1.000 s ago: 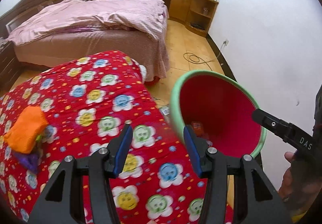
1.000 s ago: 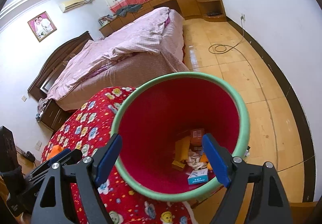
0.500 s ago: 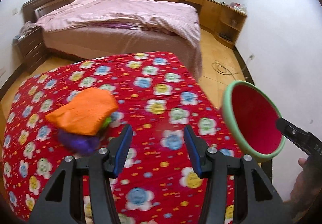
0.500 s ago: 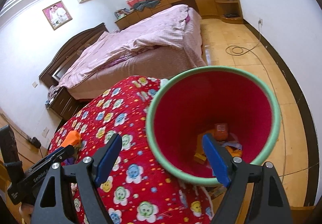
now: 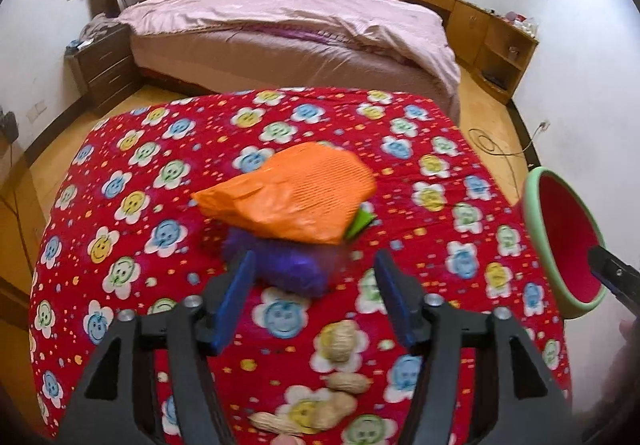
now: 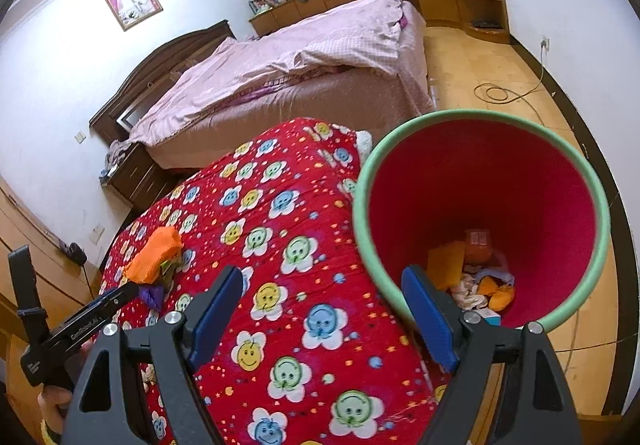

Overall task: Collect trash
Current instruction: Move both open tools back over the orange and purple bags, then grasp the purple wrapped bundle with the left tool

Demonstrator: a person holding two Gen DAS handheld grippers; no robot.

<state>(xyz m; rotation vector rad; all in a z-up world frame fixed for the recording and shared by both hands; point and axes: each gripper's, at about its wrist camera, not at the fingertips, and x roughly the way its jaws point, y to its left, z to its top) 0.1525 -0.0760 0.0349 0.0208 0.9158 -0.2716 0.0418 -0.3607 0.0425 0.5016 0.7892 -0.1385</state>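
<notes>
Left wrist: orange bag (image 5: pixel 296 197) beyond left gripper (image 5: pixel 312 293)

The left claw (image 5: pixel 314 283) is pitched steeply downward, and its blue-padded jaws are being opened with nothing pressed between them. The right claw (image 6: pixel 322 319) is tilted downward too, its jaws spread wide and empty. A hand (image 6: pixel 54 403) is wrapped around the left claw's handle.

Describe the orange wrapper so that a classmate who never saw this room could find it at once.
Start at the red flower-print blanket in front of the bed. Near its middle lies a small heap; the orange wrapper is its crumpled top layer, above purple and green scraps.
</notes>
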